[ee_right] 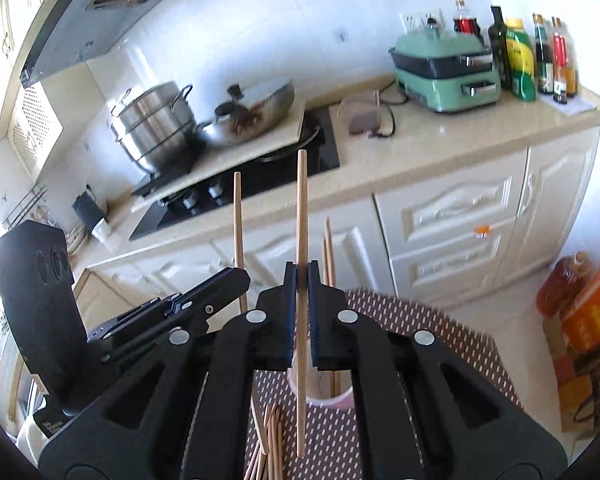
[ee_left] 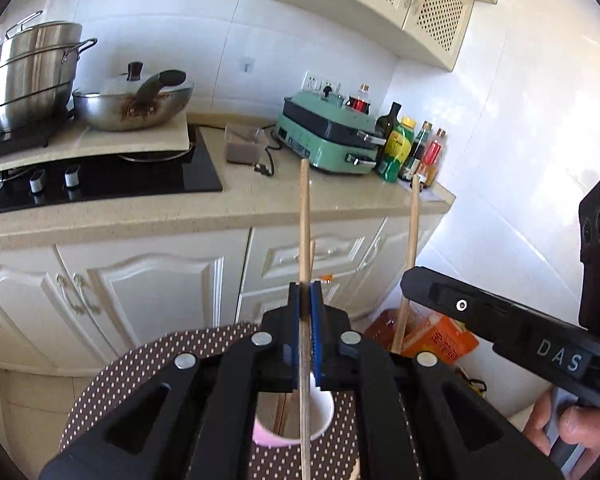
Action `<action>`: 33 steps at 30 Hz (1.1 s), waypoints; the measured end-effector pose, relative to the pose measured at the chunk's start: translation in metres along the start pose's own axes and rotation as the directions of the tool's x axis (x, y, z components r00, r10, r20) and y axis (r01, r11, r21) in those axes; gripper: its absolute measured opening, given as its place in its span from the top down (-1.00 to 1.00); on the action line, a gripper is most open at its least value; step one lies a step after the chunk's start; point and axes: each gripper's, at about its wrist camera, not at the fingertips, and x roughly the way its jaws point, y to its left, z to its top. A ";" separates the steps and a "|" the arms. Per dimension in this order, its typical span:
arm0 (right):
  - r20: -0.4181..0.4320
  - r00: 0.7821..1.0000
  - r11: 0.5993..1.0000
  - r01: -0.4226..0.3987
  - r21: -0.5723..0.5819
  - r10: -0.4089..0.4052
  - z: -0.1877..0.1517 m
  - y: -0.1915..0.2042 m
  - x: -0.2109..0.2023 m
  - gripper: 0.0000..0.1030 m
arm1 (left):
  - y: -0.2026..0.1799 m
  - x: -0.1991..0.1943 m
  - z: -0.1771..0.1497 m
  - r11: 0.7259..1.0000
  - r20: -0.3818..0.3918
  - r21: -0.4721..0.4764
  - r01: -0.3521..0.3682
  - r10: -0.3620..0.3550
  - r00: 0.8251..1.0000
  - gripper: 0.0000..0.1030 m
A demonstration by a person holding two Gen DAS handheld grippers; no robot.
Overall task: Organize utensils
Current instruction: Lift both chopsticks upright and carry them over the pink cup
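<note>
each claw, left gripper [ee_left: 307,292] and right gripper [ee_right: 301,276], pinched one upright chopstick [ee_left: 305,216] [ee_right: 301,208] mid-frame, above the pink cup [ee_left: 296,420].

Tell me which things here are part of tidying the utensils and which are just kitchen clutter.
Part of the job:
left gripper, shut on one chopstick
right gripper, shut on another chopstick
pink cup with chopsticks inside
loose chopsticks on the dotted table mat

Just lying about:
steamer pot
wok
green electric cooker
sauce bottles
</note>
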 end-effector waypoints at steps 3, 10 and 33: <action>0.028 1.000 1.000 0.008 0.000 -0.008 0.007 -0.002 0.005 0.89 | -0.001 0.010 0.007 1.000 0.026 -0.005 -0.005 0.005 1.000 0.90; 0.073 0.997 1.000 0.025 0.000 -0.025 0.017 -0.007 0.023 0.89 | 0.002 0.031 0.015 0.999 0.047 -0.018 -0.030 0.031 0.998 0.90; 0.022 0.998 0.998 0.061 -0.019 -0.060 -0.017 -0.014 0.054 0.89 | 0.008 0.054 -0.013 0.996 0.028 0.016 -0.093 0.093 0.995 0.90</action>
